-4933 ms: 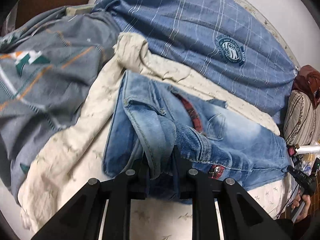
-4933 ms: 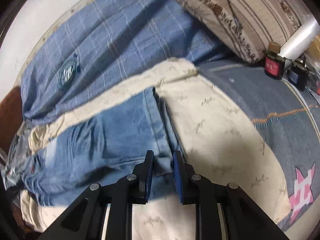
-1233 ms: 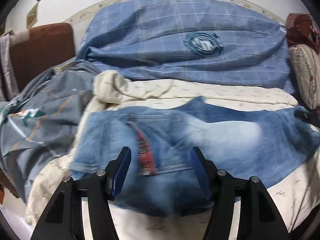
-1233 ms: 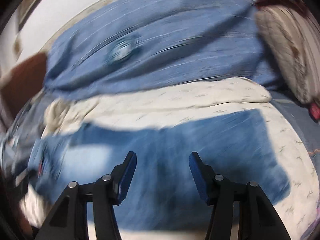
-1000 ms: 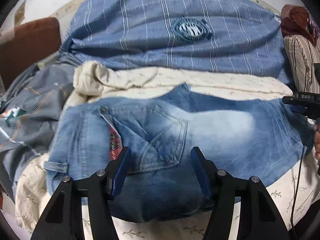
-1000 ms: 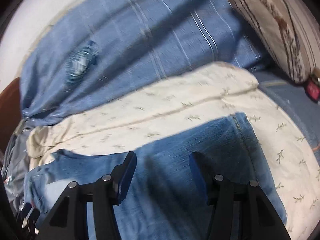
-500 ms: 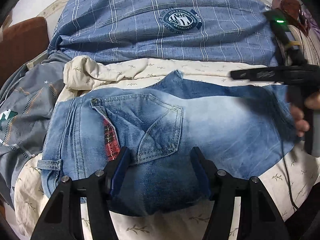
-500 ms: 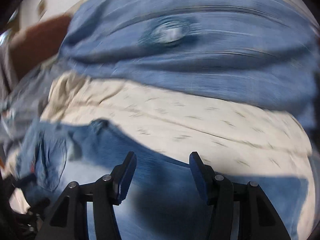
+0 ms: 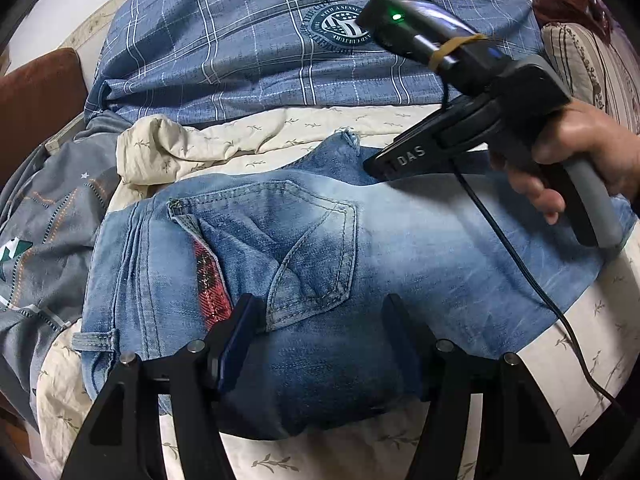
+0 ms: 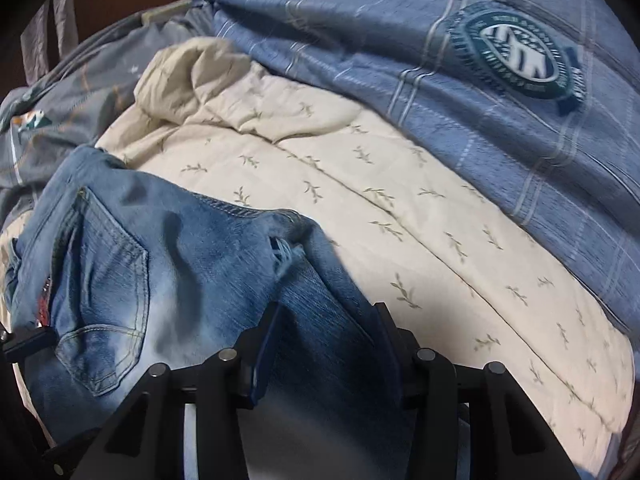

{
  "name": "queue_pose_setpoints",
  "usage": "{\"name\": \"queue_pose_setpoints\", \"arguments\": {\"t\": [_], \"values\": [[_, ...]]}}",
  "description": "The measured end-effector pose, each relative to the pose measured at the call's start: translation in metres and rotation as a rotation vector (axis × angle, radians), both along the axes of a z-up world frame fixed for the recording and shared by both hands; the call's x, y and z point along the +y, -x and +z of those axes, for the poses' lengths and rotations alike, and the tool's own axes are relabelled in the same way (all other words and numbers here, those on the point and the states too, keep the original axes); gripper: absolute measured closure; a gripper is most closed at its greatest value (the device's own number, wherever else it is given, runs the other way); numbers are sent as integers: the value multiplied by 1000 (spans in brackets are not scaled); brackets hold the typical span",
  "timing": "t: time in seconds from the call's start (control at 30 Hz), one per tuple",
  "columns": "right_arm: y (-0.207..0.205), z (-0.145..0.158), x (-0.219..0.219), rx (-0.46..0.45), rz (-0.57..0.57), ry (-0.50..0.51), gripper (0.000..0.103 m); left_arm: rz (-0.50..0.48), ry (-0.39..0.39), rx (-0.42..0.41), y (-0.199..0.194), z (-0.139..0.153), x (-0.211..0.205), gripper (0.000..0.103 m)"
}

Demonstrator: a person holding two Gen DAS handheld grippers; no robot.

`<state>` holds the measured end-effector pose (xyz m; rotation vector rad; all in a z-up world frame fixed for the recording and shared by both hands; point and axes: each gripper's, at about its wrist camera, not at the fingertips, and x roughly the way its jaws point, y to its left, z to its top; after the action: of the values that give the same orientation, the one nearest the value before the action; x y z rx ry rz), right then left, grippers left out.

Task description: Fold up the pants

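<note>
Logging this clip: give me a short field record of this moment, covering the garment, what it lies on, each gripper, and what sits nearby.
garment: jeans, laid flat, back pocket up
surface: cream leaf-print sheet
left gripper: open, over the waist end, gripping nothing
right gripper: jaws closing, denim between them, not yet pinched; held by a hand
nearby: blue plaid quilt behind; grey blanket beside the waist end

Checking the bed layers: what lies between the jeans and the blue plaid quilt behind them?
A strip of cream leaf-print sheet separates the jeans from the blue plaid quilt; clearest in the right wrist view.
</note>
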<state>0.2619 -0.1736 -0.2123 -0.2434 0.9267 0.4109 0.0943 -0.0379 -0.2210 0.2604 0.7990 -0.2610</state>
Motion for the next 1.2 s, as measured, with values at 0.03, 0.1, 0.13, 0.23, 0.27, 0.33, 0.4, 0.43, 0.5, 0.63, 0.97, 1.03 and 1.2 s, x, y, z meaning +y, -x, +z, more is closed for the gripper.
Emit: {"name": "queue_pose_setpoints", "arguments": {"t": [0.03,0.1,0.13,0.23,0.27,0.33,0.4,0.43,0.5,0.63,0.97,1.03,1.2], "values": [[0,-1,0,4,5,4,54,0,0,1,0,0,0,38],[-1,-1,1,29,24,-12,66,1,-2,2,0,0,0,38],[0,-1,2,38,28,-20,68,0,-4,2,-1,0,0,38],[8,1,7,48,60,-13,79,2,-11,1,-1,0,0,37],[11,2,10,41,68,7,82,4,-10,2,-1,0,0,37],[11,1,12,38,69,17,83,8,-6,4,-1,1,0,37],[6,-1,9,53,46,-3,83,12,-7,4,-2,1,-1,37],[4,-1,8,62,42,-12,83,11,-10,3,-2,1,-1,37],[0,-1,6,72,43,-35,83,8,-18,0,-1,1,-2,37],[-4,0,5,77,46,-58,80,2,-19,0,-1,1,-1,37],[0,13,19,-128,-38,156,101,14,-13,-7,-1,2,0,37],[-4,15,15,-136,-65,151,101,24,2,-15,-1,5,3,37],[-20,8,10,-117,-142,127,101,37,-21,-53,1,8,2,37]]}}
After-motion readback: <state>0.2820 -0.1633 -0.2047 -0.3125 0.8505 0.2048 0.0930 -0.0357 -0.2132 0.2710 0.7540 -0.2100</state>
